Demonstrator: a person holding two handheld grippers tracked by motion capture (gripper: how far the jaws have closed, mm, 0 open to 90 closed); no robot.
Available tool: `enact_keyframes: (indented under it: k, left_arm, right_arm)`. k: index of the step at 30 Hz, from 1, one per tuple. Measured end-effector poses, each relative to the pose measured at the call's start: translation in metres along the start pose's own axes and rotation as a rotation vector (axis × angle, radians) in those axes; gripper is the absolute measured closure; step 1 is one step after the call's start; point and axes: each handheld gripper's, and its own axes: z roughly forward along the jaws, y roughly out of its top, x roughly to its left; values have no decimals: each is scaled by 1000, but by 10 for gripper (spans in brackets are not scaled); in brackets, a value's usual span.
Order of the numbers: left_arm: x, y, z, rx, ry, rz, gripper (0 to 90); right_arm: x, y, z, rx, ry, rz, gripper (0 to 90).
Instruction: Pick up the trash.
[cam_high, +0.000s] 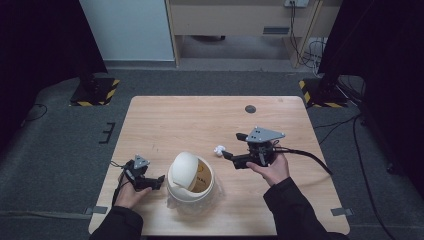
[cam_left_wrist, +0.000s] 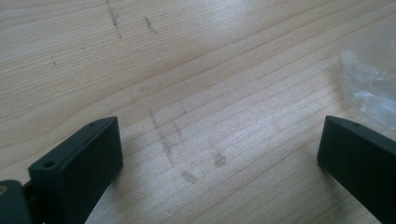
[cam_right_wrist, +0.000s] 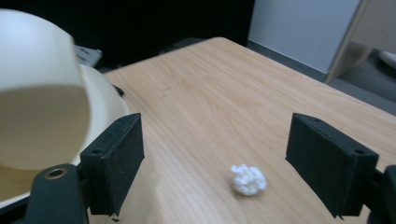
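Observation:
A small crumpled white paper ball (cam_high: 219, 149) (cam_right_wrist: 248, 179) lies on the wooden table (cam_high: 200, 120). My right gripper (cam_high: 234, 145) (cam_right_wrist: 215, 154) is open, its jaws spread on either side of the ball and apart from it. Just left of the ball stands a cream bin (cam_high: 190, 176) (cam_right_wrist: 42, 93) with a domed swing lid. My left gripper (cam_high: 152, 182) (cam_left_wrist: 219, 140) rests low at the bin's left side, open, with bare wood between its jaws. A bit of clear plastic liner (cam_left_wrist: 369, 86) shows at the right of the left gripper view.
A dark round grommet (cam_high: 250, 109) sits near the table's far edge. The right gripper's cable (cam_high: 305, 155) trails off to the right. Stand bases with yellow-black stripes (cam_high: 95, 92) (cam_high: 322, 95) are on the floor beyond the far corners.

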Motion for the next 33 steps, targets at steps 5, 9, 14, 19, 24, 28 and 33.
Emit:
enact_keyframes:
  k: [5, 9, 14, 19, 24, 28, 33]
  left_arm:
    - [0, 0, 0, 0, 0, 0, 0]
    - [0, 0, 0, 0, 0, 0, 0]
    - [0, 0, 0, 0, 0, 0, 0]
    - [0, 0, 0, 0, 0, 0, 0]
    - [0, 0, 0, 0, 0, 0, 0]
    - [0, 0, 0, 0, 0, 0, 0]
    - [0, 0, 0, 0, 0, 0, 0]
  right_arm:
    - [-7, 3, 7, -9, -29, 6, 187]
    - [-16, 7, 17, -5, -53, 12, 215]
    - [-22, 4, 29, 24, -93, -3, 234]
    - [-24, 0, 44, 53, -101, -2, 247]
    - [-26, -8, 58, 114, -118, -29, 252]
    - [-27, -14, 70, 164, -118, -37, 273]
    - [-27, -21, 82, 213, -120, -45, 296]
